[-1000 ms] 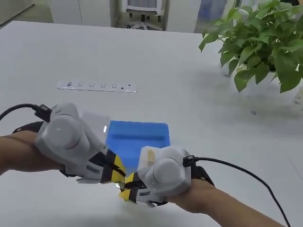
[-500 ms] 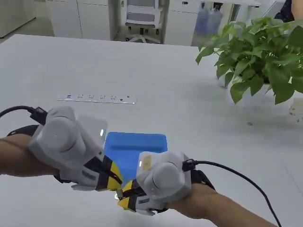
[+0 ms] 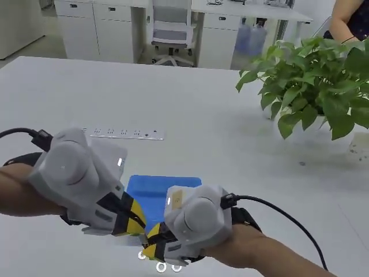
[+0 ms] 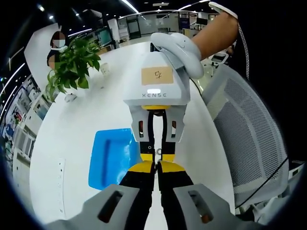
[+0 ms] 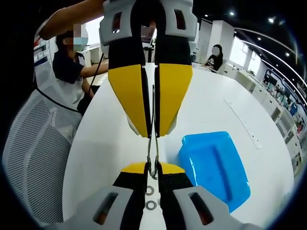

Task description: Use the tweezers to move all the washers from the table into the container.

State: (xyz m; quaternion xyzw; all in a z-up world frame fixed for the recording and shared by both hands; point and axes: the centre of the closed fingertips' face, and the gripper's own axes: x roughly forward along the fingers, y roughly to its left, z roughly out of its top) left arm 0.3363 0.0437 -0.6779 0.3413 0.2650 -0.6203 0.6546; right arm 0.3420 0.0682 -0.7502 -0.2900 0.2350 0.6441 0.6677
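Nearest in, three washers (image 3: 161,266) lie on the surface (image 3: 230,115), just under the right gripper (image 3: 151,238), none lifted yet. Right above them, the left gripper (image 3: 140,221) meets it nose to nose. Both are pinched shut on the thin tweezers (image 5: 152,149), probably a re-grip to square the tool before picking. How close its tip is to a washer, I can't tell. Just beyond sits the blue container (image 3: 164,187), which looks empty.

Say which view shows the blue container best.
Right gripper view: the blue container shows nearly whole. In the head view, left claw and right claw cover its near part; in the left gripper view, the right claw hides one edge.
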